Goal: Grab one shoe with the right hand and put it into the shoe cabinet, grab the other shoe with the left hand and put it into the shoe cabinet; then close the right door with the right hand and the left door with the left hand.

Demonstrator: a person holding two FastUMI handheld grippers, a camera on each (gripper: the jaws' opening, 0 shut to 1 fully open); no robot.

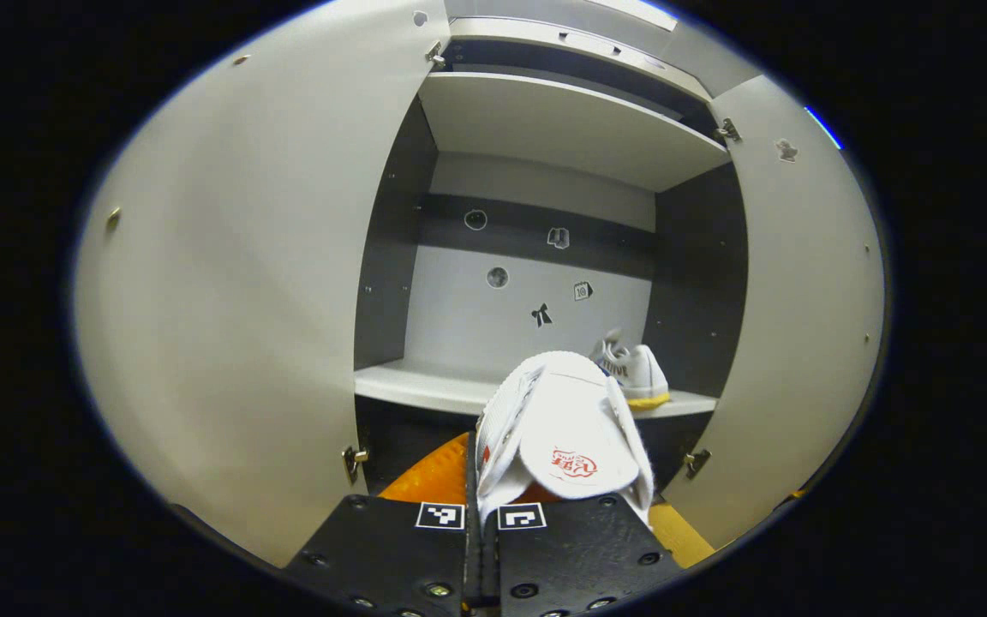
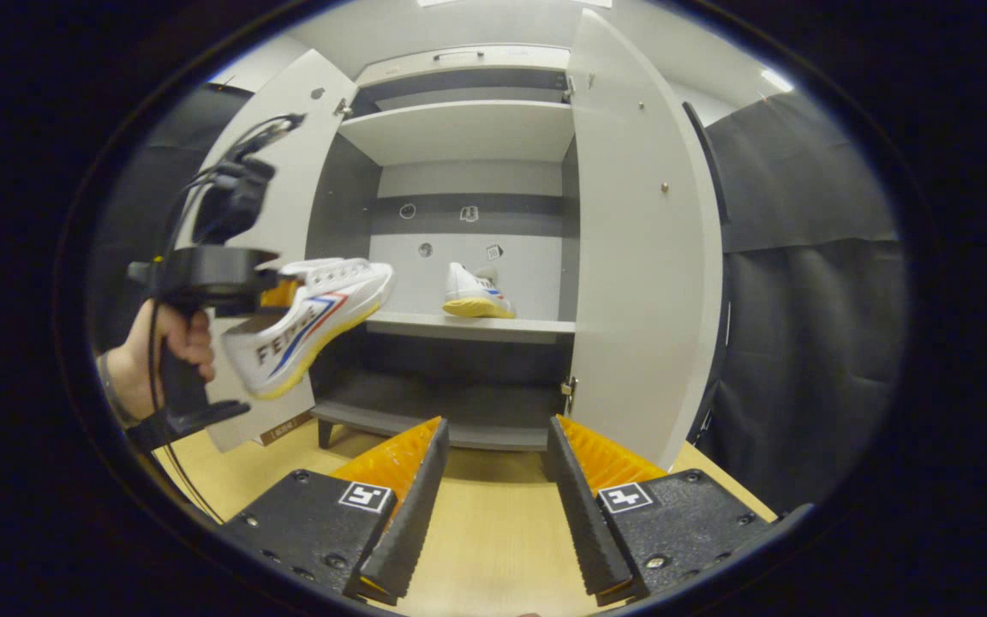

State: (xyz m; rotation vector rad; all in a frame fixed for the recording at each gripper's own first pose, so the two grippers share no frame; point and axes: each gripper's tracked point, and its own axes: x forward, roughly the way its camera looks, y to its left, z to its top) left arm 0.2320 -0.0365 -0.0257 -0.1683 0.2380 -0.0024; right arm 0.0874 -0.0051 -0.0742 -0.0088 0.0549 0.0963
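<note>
Carried shoe: a white sneaker (image 2: pixel 305 321) with a yellow sole, held in the air in front of the open cabinet, toe pointing toward the shelves, so it can go in nose first.
Left claw: (image 1: pixel 481 506) clenched on that sneaker; in the left gripper view both fingers sit tight together with the shoe's collar pinched between them, and a hand (image 2: pixel 164 347) holds the grip.
Placed shoe: the other sneaker (image 2: pixel 475 296) rests on the middle shelf (image 2: pixel 528 326), toward its right side, toe inward, leaving room to its left for the pair's mate.
Right claw: (image 2: pixel 489 480) released and empty, fingers spread, hanging low over the pale wooden floor in front of the cabinet, likely waiting near the right door.
Doors: left door (image 2: pixel 288 163) and right door (image 2: pixel 631 231) both swung wide open, clearing the way in.
Count: two shoes, two doors, two claws; one shoe stored, one to go.
</note>
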